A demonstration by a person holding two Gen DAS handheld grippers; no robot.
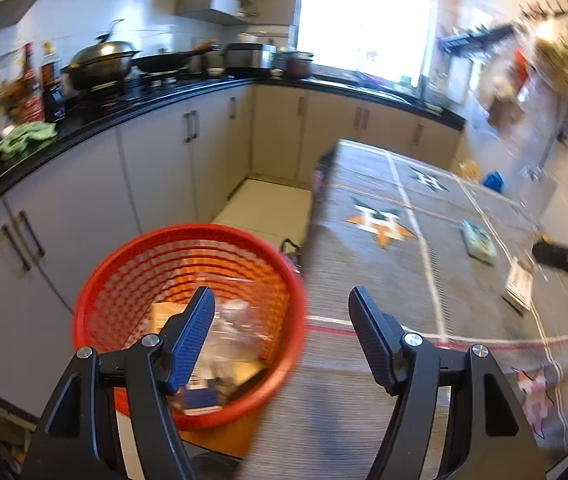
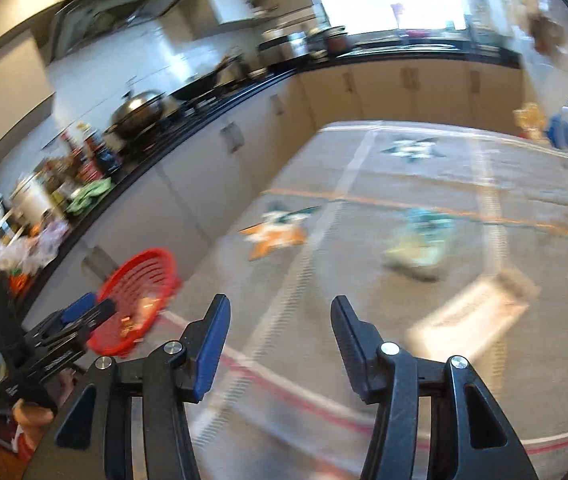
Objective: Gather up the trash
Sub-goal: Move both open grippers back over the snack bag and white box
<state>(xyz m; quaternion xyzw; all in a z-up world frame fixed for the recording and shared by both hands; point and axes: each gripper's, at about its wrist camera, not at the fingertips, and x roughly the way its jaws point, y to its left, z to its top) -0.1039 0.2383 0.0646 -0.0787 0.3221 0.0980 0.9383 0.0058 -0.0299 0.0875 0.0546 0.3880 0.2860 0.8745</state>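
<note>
Left claw agape above red basket

A kitchen, L-shaped: a black counter runs along the left wall and turns beneath a bright window, where daylight floods in and washes out the glass. Pale cabinets with dark bar handles sit below the counter. White tiled wall rises behind the stove, with a range hood above. On the counter stand a lidded wok, a dark pan, bottles and a green cloth. A table under a grey striped cover with star motifs fills the middle — pale floor tiles show beside it.
</note>
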